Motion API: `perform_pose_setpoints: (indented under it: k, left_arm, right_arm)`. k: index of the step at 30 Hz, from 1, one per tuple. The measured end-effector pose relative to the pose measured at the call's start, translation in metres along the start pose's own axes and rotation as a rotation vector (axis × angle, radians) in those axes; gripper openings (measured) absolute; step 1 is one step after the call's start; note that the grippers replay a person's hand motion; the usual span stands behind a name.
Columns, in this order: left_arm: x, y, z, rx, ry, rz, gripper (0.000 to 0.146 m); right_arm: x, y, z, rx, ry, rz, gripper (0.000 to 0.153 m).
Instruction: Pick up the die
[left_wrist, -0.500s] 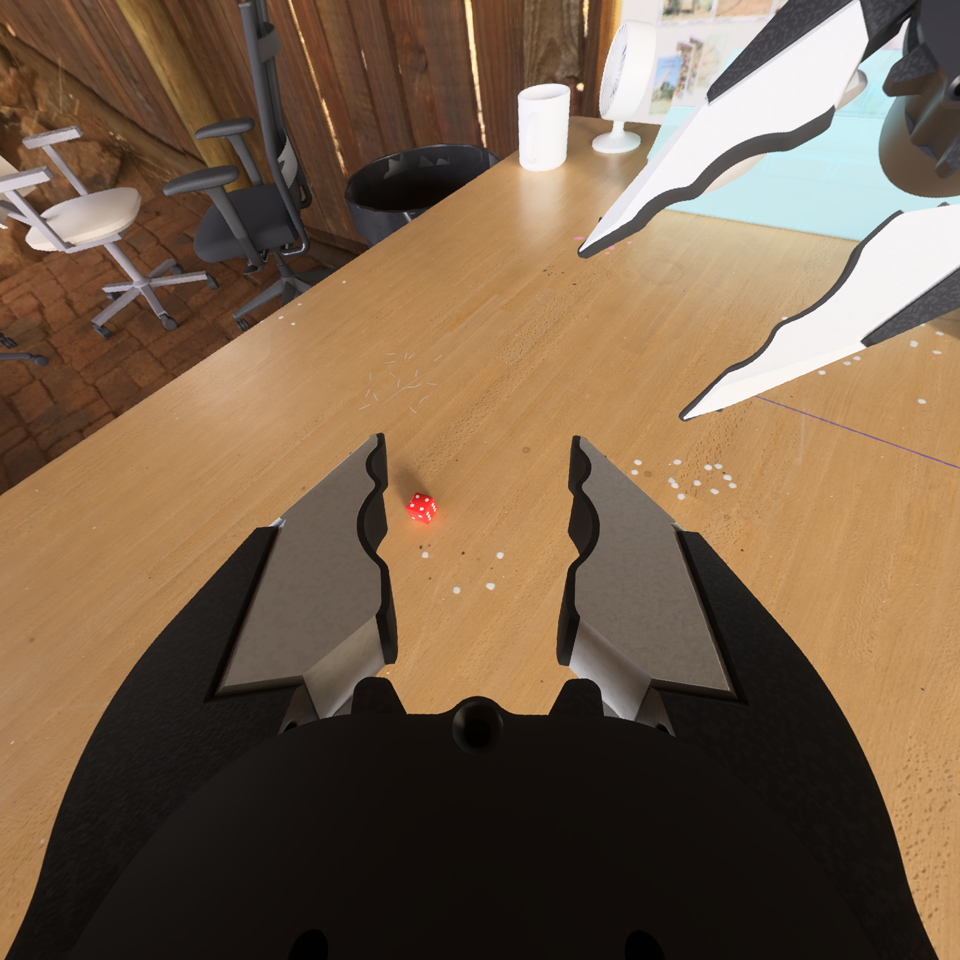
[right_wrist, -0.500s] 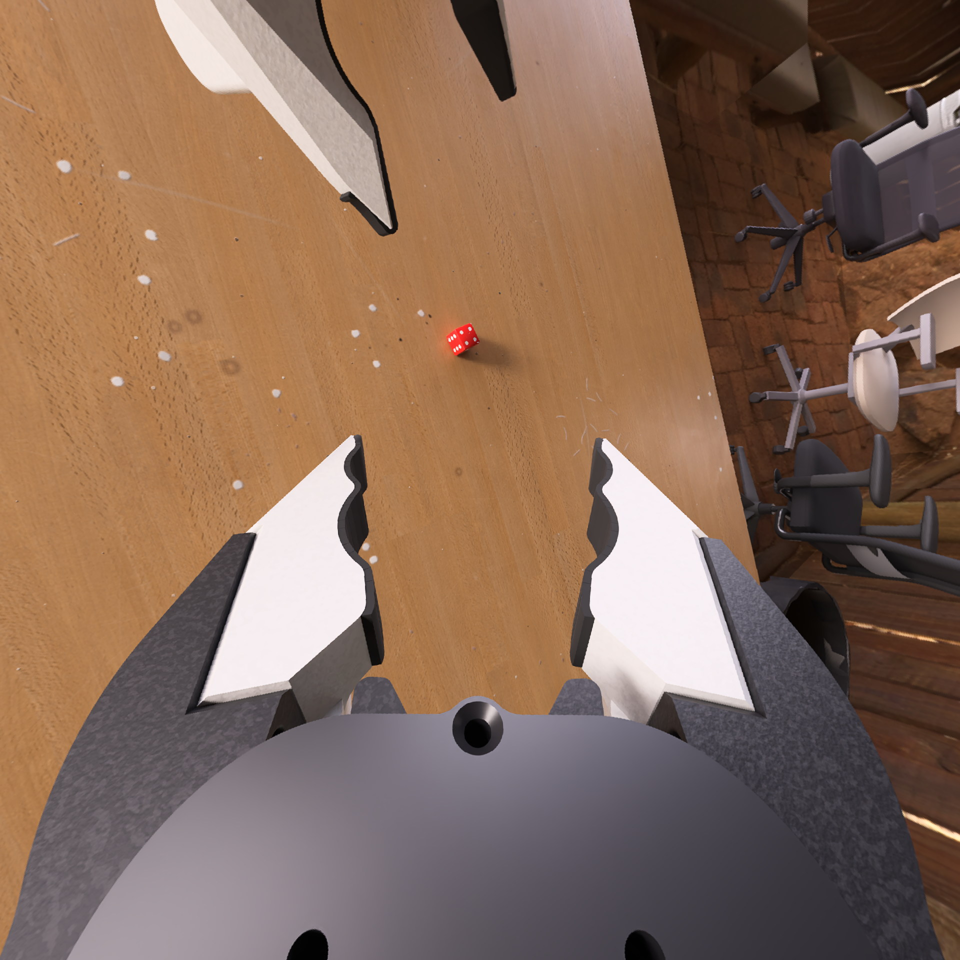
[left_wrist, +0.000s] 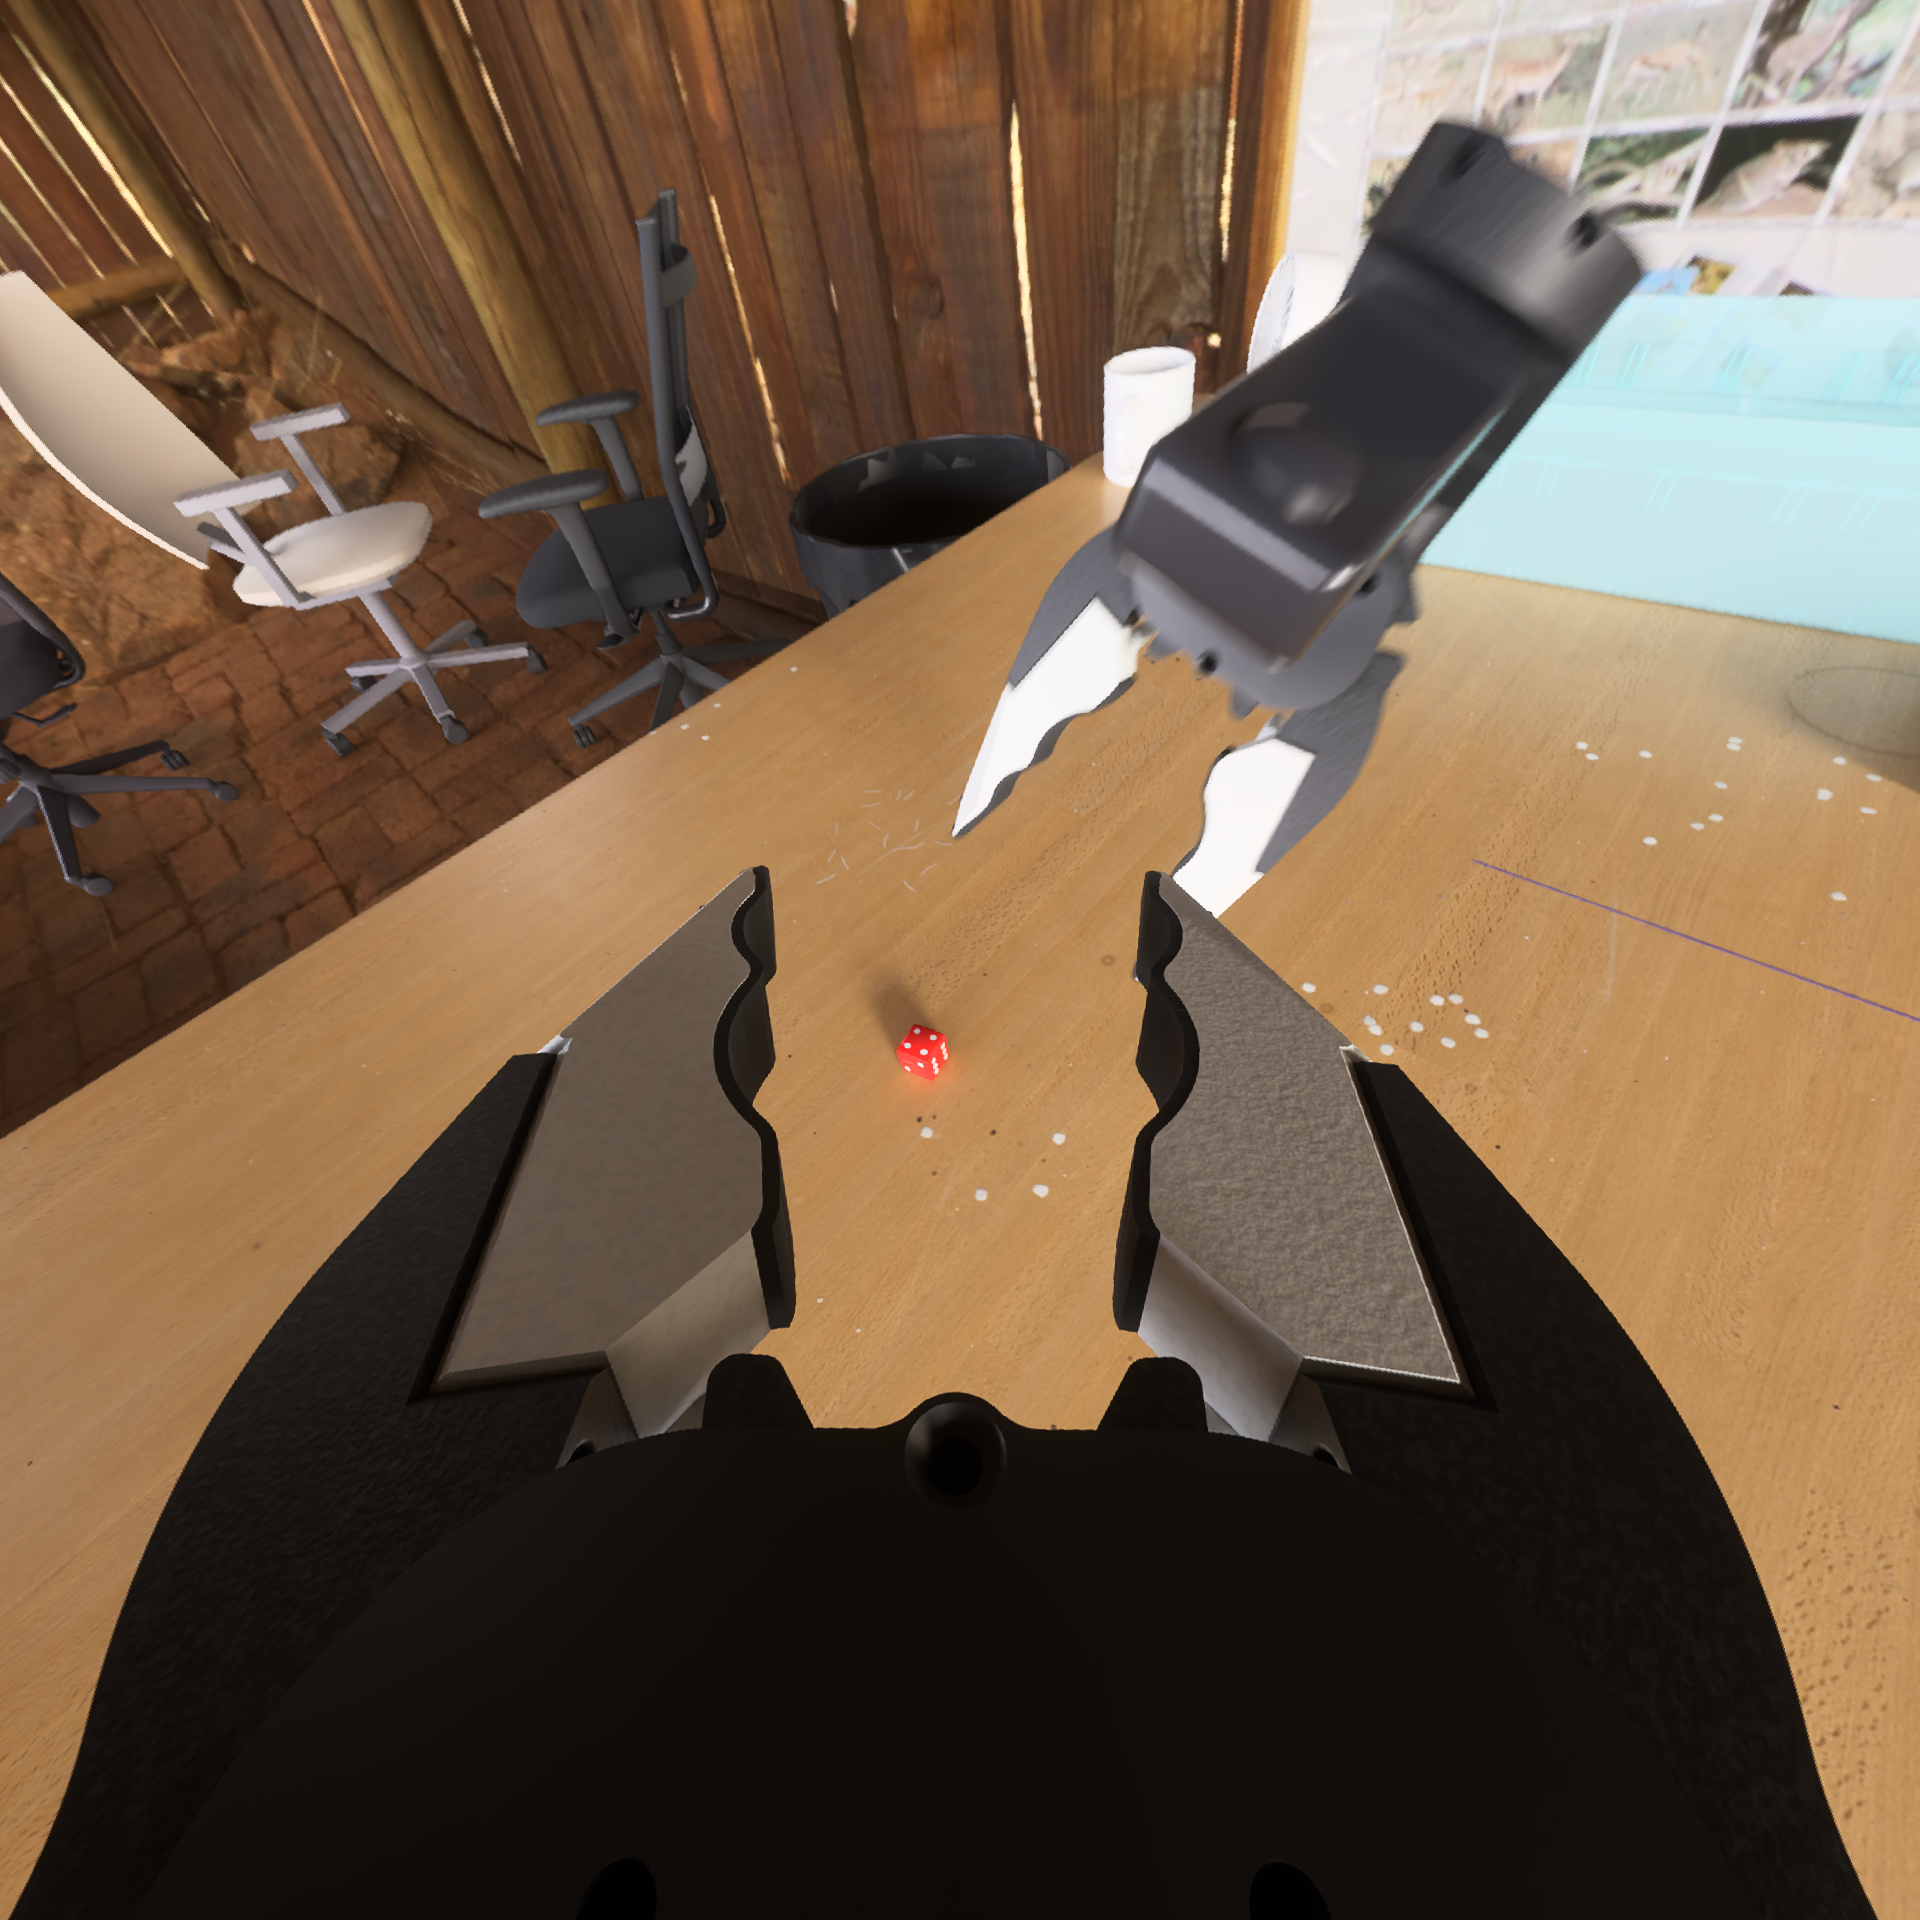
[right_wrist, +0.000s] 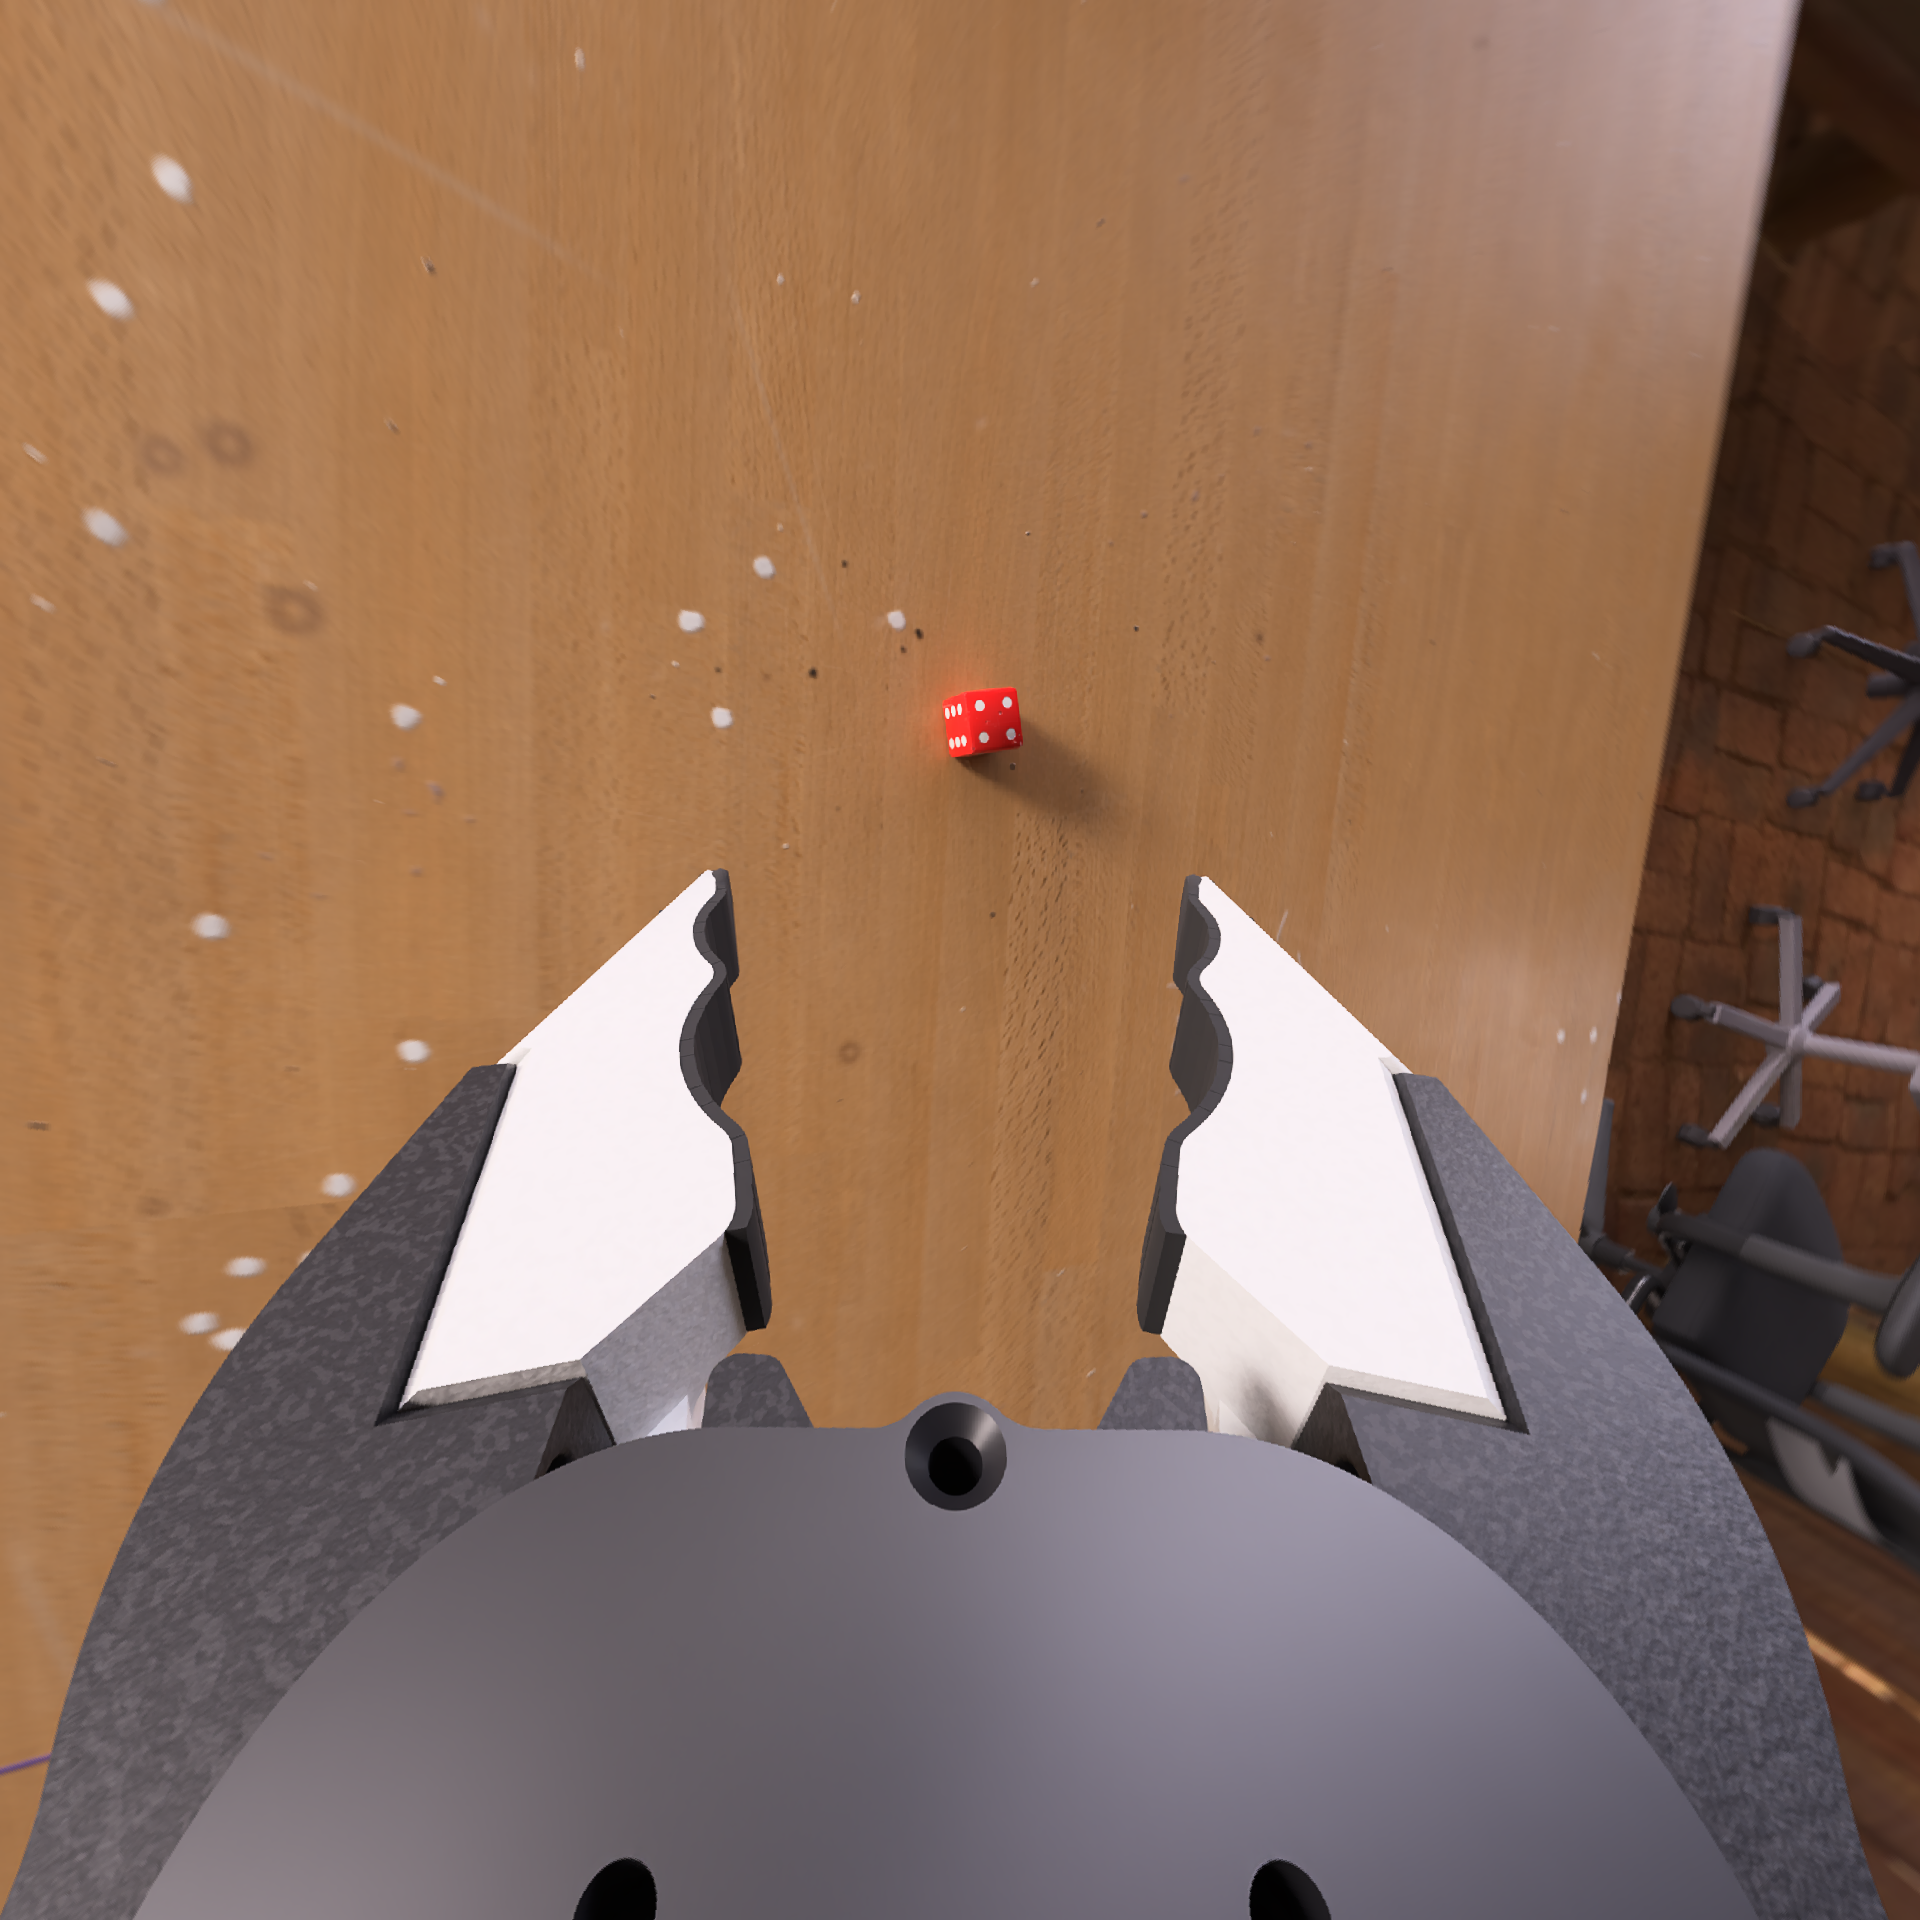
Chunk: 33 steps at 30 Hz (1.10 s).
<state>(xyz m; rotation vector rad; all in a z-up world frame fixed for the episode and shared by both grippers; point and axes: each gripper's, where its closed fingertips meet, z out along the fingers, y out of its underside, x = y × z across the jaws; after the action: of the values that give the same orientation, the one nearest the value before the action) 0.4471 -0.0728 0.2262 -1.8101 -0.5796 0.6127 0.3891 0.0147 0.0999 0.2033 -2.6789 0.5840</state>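
A small red die (left_wrist: 923, 1050) with white pips lies on the wooden table (left_wrist: 1558, 1195). In the left wrist view it sits between my left gripper's two fingers, below the tips; the left gripper (left_wrist: 956, 883) is open and empty. The die also shows in the right wrist view (right_wrist: 982, 721), just ahead of my right gripper (right_wrist: 956, 883), which is open and empty. The right gripper (left_wrist: 1086, 873) shows in the left wrist view too, grey with white fingers, hovering over the table beyond the die with its tips pointing down at it.
A white mug (left_wrist: 1146, 410) and a light blue mat (left_wrist: 1704, 468) are at the table's far end. A black bin (left_wrist: 914, 509) and office chairs (left_wrist: 623, 561) stand on the brick floor past the table's left edge. White specks (left_wrist: 1423, 1023) dot the wood.
The die now sits centred between my left fingers instead of by the left one. The right gripper has drawn closer to the die; the left gripper no longer shows in the right view.
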Motion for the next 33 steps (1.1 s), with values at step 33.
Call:
perform_pose_setpoints:
  k: [33]
  left_arm:
    - [-0.025,-0.004,-0.020,0.069,-0.008,-0.063,0.069]
  right_arm:
    - [0.009,0.008,0.107,-0.191,-0.430,-0.035,0.060]
